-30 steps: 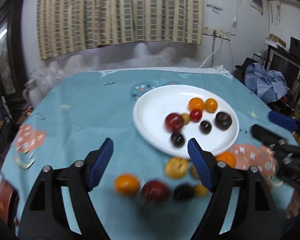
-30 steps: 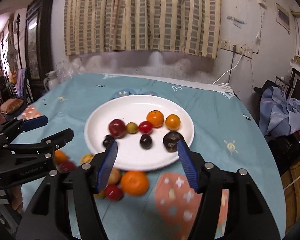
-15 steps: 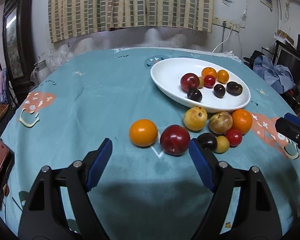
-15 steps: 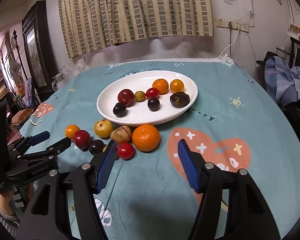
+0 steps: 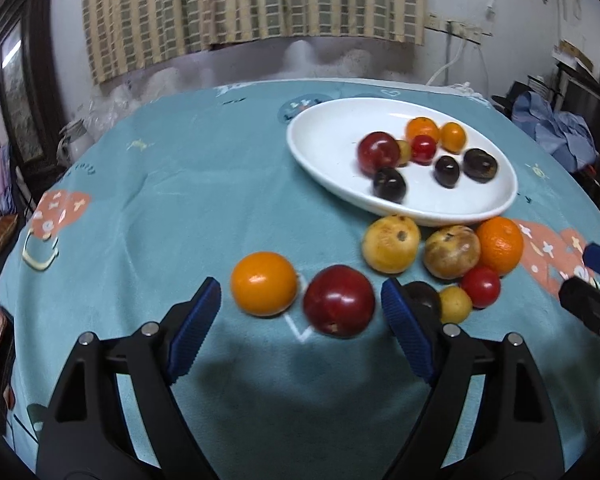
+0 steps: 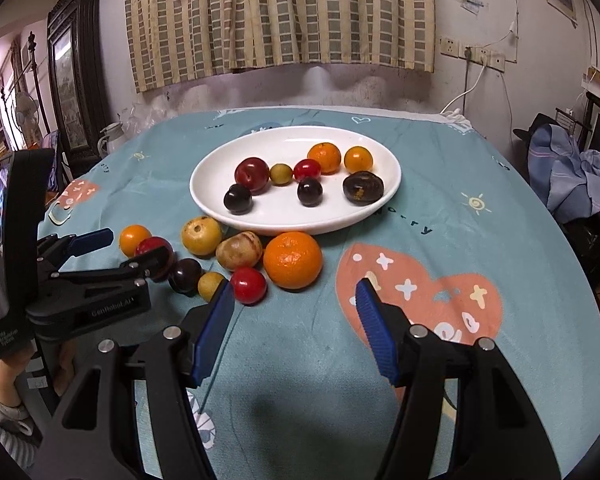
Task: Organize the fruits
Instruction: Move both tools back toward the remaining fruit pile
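Observation:
A white plate (image 6: 220,196) (image 5: 320,148) holds several fruits on the teal tablecloth. Loose fruits lie in front of it: a small orange (image 5: 263,283) (image 6: 134,239), a red plum (image 5: 339,300) (image 6: 152,246), a dark plum (image 6: 185,275), a yellow fruit (image 5: 391,243) (image 6: 201,235), a brownish fruit (image 5: 452,251) (image 6: 239,250), a big orange (image 5: 500,245) (image 6: 293,259), a red tomato (image 5: 481,287) (image 6: 249,285). My left gripper (image 5: 300,320) (image 6: 128,246) is open, low, its jaws on either side of the small orange and red plum. My right gripper (image 6: 294,328) is open and empty, just short of the big orange.
The round table has a teal cloth (image 6: 440,200) with cartoon prints. A curtain and wall stand behind. Blue clothes (image 6: 572,176) lie on furniture at the right. Dark furniture (image 6: 76,80) stands at the left. My right gripper's tip shows at the right edge of the left wrist view (image 5: 592,284).
Both grippers have moved down and toward the loose fruits. The left gripper has come close to the small orange and red plum, which now lie between its open jaws.

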Tool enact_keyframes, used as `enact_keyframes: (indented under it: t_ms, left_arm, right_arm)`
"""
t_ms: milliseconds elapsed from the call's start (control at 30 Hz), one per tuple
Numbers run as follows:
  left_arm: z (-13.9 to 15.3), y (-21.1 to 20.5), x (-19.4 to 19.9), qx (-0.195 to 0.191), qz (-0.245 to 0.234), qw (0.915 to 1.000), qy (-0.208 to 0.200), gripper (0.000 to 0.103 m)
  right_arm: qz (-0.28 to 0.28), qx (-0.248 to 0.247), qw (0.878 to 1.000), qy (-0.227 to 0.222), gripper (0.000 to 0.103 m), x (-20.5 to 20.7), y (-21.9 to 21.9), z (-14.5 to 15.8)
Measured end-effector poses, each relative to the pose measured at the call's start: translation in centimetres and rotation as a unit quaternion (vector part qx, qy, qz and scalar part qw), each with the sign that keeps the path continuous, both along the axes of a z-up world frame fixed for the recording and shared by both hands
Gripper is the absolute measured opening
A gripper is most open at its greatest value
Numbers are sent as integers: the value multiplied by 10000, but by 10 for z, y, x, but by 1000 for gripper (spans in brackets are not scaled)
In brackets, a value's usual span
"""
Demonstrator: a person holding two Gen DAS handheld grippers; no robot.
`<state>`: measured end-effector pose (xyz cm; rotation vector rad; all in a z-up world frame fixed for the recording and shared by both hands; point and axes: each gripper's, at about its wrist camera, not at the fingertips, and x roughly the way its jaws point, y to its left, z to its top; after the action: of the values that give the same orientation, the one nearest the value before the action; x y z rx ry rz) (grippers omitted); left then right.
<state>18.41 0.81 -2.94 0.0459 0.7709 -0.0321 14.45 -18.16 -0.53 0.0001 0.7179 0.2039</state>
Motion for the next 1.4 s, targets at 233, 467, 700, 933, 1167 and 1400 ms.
enact_keyframes:
  t_ms: [233, 467, 700, 933, 1167, 1400]
  left_arm:
    - [2, 6, -14, 182, 100, 9998, -76, 86]
    - [4, 13, -21, -215, -228, 9995, 13, 58]
    - [0, 16, -18, -542, -412, 9976, 85, 57]
    - [-1, 8, -12, -696, -567, 9959, 84, 58]
    - [8, 27, -10, -242, -280, 9991, -212, 65]
    - [-4, 52, 11, -340, 32, 9993, 175, 67]
  right_arm:
    - [11, -20, 10000, 14, 63, 0, 0, -1]
    - [-5, 24, 10000, 6, 63, 0, -2, 0]
    - [2, 21, 10000, 26, 63, 0, -2, 1]
    - [0, 14, 10000, 35, 63, 0, -2, 1]
    - [-57, 96, 9999, 76, 63, 0, -7, 1]
    - [-54, 111, 9999, 103, 63, 0, -6, 1]
